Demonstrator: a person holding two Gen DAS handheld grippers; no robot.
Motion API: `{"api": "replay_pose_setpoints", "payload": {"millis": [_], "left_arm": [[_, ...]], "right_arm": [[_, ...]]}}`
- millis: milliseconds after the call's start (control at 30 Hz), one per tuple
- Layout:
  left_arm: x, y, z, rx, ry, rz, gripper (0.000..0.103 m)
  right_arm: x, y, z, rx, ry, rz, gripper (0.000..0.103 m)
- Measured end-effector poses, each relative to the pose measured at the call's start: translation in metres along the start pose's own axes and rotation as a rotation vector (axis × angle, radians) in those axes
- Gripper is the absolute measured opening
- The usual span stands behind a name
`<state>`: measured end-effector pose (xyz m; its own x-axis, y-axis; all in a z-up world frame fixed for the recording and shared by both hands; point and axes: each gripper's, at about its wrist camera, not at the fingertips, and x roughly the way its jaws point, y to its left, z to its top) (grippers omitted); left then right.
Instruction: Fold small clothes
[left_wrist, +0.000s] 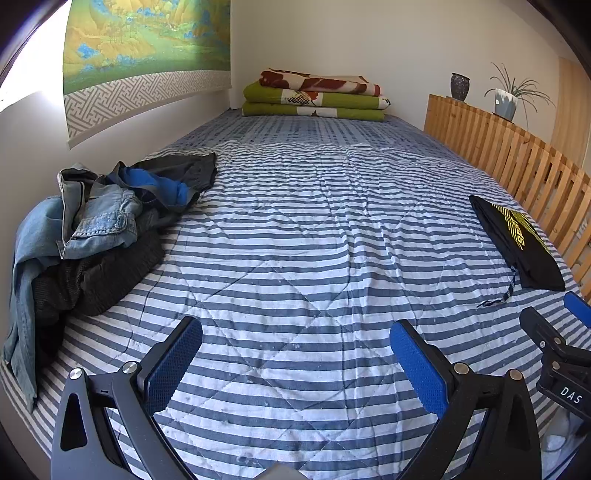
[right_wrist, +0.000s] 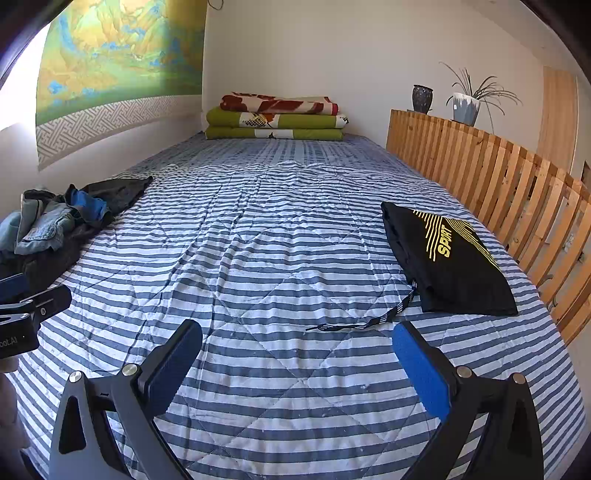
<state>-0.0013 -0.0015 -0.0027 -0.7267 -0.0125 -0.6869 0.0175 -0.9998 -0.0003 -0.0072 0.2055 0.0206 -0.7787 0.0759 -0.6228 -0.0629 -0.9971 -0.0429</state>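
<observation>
This was a home bedroom. A bed (left_wrist: 314, 229) under a blue-and-white striped quilt filled the room, with folded blankets (left_wrist: 314, 98) stacked at its far end. A landscape hanging (left_wrist: 147, 48) covered the left wall, and a potted plant (right_wrist: 467, 105) and vase (right_wrist: 422, 98) stood behind a wooden slatted rail (right_wrist: 498, 184).

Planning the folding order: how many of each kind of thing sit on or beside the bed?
Unfolded clothes pile: 1
Folded black shorts: 1
Folded blankets: 3
Potted plant: 1
Dark vase: 1
Total: 7
</observation>
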Motion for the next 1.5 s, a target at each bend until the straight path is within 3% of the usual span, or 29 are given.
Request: {"api": "replay_pose_setpoints", "payload": {"millis": [1500], "left_arm": [[-0.0056,-0.0084,-0.0048,0.024,-0.007,0.004,0.103]], "right_arm": [[-0.0028,-0.0017,0.0013,0.007,-0.008,-0.012,0.101]]}}
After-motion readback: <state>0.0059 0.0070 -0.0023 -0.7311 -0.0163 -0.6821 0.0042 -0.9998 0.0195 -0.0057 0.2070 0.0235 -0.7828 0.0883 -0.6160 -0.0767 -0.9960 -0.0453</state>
